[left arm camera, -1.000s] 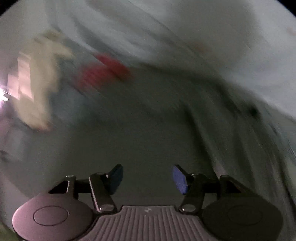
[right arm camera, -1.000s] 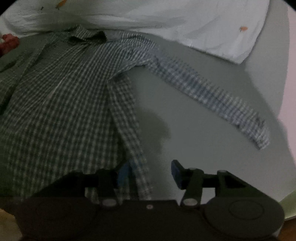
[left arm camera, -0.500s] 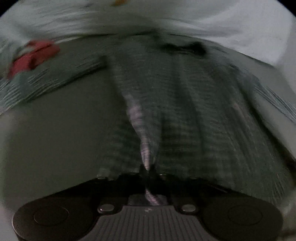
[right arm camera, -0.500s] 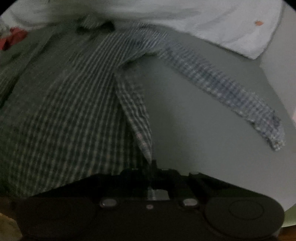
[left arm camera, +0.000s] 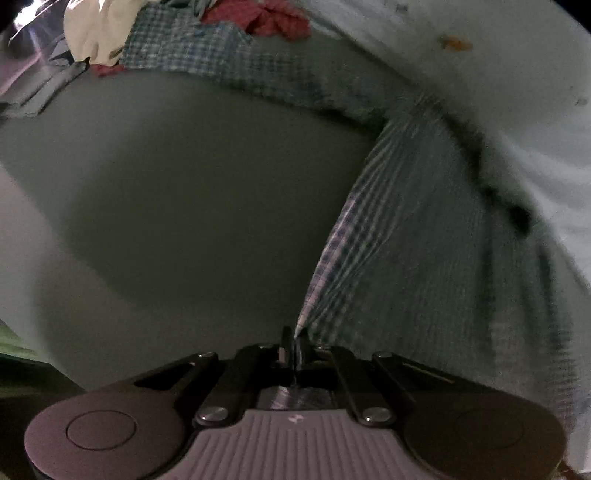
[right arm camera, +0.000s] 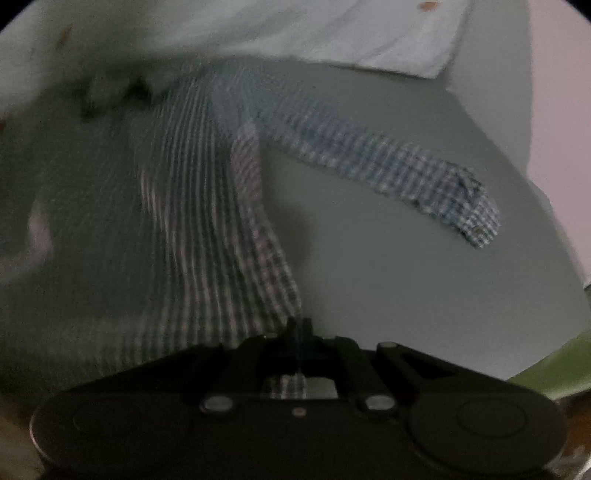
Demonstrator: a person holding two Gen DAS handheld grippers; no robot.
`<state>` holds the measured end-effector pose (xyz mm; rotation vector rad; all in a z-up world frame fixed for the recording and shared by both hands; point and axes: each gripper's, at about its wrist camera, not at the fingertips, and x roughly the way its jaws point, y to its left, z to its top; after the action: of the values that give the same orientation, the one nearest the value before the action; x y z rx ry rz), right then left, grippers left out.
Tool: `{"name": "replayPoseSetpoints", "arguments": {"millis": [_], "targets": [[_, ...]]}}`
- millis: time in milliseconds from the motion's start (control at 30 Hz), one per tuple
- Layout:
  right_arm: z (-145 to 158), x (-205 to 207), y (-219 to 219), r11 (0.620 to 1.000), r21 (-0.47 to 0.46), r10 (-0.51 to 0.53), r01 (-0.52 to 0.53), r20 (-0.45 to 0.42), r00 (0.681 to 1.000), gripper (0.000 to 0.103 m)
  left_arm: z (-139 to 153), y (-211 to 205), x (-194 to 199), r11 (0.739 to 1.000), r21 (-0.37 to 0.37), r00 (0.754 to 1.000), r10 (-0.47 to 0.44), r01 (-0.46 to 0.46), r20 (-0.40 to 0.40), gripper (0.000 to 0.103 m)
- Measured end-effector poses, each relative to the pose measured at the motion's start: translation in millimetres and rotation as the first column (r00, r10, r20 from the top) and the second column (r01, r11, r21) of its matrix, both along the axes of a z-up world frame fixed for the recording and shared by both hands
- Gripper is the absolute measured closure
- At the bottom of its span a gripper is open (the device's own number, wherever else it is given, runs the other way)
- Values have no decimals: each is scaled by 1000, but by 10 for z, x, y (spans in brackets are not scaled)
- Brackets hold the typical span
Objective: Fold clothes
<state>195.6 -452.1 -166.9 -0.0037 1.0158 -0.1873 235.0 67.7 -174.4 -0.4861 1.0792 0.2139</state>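
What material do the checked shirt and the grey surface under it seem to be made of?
The checked shirt looks like thin woven fabric, perhaps cotton: the printed grid drapes and creases softly. The grey surface looks matte and smooth, without gloss; whether it is cloth or a hard top, I cannot tell.

Left tongs (left arm camera: pixel 294 341) clamped on checked shirt (left arm camera: pixel 417 236) hem over grey surface (left arm camera: pixel 177 192).

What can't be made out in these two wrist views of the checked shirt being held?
- Left wrist view: the checked cotton shirt blurs on its right side, so the collar and buttons are unreadable.
- Left wrist view: the pile of red and cream clothes is cut off by the top edge.
- Right wrist view: the shirt body smears at left; only the long sleeve cuff is sharp.
- Both views: the gripped hem is hidden by the shut jaws.
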Motion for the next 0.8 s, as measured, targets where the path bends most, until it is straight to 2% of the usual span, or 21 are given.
{"name": "replayPoseSetpoints", "arguments": {"millis": [67, 133, 167, 233, 267, 300, 367, 400, 433, 467, 533, 600, 633, 667, 700, 733, 800], "targets": [[153, -41, -184, 991, 103, -94, 89, 39, 995, 103, 20, -9, -6, 1000, 13, 1000, 1, -1, -10, 102], [92, -41, -279, 982, 137, -132, 129, 15, 991, 102, 40, -19, -13, 1000, 26, 1000, 3, -3, -20, 101], [-19, 2, -292, 985, 124, -119, 123, -37, 992, 102, 49, -24, -16, 999, 32, 1000, 4, -3, -24, 101], [-204, 80, -207, 994, 13, -105, 108, -148, 983, 100, 69, -33, -22, 999, 45, 999, 6, -4, -34, 99], [-221, 88, -168, 994, -17, -105, 104, -167, 980, 98, 79, -38, -25, 999, 51, 999, 7, -5, -39, 98], [-178, 73, -158, 995, 5, -96, 98, -141, 985, 94, 89, -42, -29, 998, 58, 999, 8, -5, -44, 94], [-65, 53, -127, 996, 26, -85, 88, -83, 993, 49, 109, -52, -35, 997, 71, 999, 10, -6, -54, 74], [-5, 60, -84, 997, 8, -79, 79, -53, 995, 46, 119, -56, -38, 997, 77, 998, 11, -6, -58, 68], [37, 81, -44, 998, -12, -60, 60, -26, 998, 48, 141, -68, -31, 996, 94, 998, 10, -4, -57, 55], [60, 127, 9, 999, -24, -34, 34, -12, 999, 48, 185, -91, -5, 992, 129, 999, 5, 1, -45, 48], [81, 240, 83, 999, -38, 8, -7, 13, 1000, 48, 266, -132, 52, 981, 192, 1000, -8, 13, -23, 47], [87, 356, 162, 997, -49, 59, -57, 53, 997, 49, 304, -187, 152, 975, 220, 1000, -28, 28, -3, 47], [78, 417, 195, 993, -64, 100, -95, 77, 992, 57, 328, -245, 200, 974, 226, 999, -36, 33, 10, 47], [69, 481, 228, 988, -79, 141, -134, 99, 985, 79, 361, -329, 247, 973, 228, 999, -45, 39, 24, 47], [68, 567, 264, 979, -93, 191, -182, 108, 976, 95, 392, -411, 300, 973, 227, 998, -55, 44, 39, 47], [68, 651, 305, 967, -107, 242, -230, 116, 963, 103, 419, -490, 348, 975, 218, 996, -64, 51, 55, 47], [70, 802, 457, 934, -137, 348, -330, 133, 928, 103, 440, -704, 489, 976, 203, 990, -104, 84, 91, 49]]}}
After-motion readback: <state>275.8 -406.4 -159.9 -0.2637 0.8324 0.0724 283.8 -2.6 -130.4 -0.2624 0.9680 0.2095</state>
